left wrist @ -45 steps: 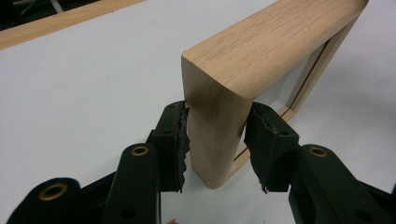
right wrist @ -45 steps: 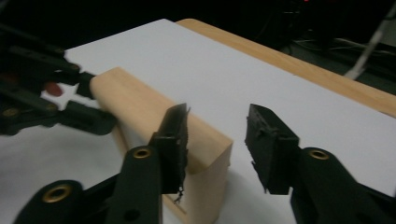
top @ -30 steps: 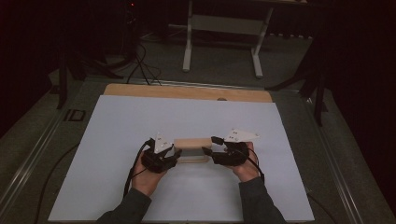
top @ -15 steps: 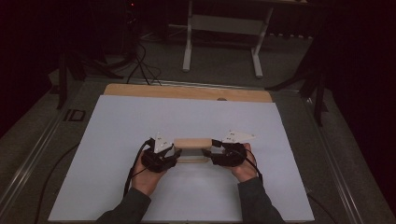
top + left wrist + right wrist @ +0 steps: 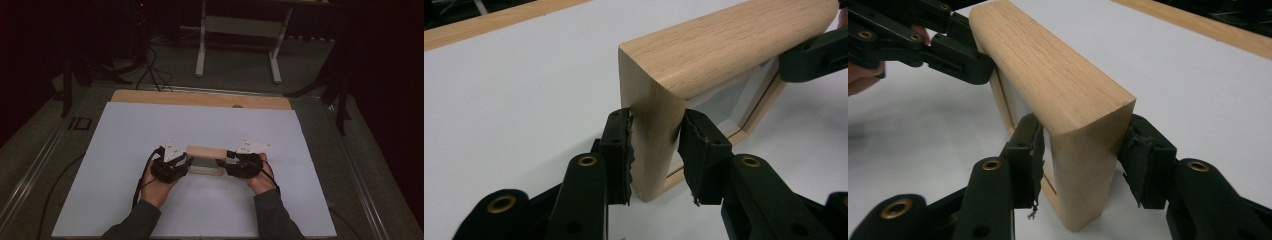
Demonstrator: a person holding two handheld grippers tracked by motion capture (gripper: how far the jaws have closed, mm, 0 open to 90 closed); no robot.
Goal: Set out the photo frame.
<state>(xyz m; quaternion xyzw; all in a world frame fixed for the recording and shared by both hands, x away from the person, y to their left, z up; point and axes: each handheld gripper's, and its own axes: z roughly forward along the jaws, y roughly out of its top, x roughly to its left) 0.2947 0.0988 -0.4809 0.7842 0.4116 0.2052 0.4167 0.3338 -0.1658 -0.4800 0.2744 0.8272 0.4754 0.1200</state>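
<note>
The right gripper (image 5: 231,162) edged inward; both grippers clamp the unmarked wooden frame (image 5: 205,159).

Wooden frame (image 5: 205,159) — light oak-grain, deep rounded sides, with a glass pane set inside. It stands upright on its long edge on the white surface (image 5: 125,140), near the middle. Each short end is clamped between black jaws — left claw (image 5: 654,150), right claw (image 5: 1087,165).
</note>
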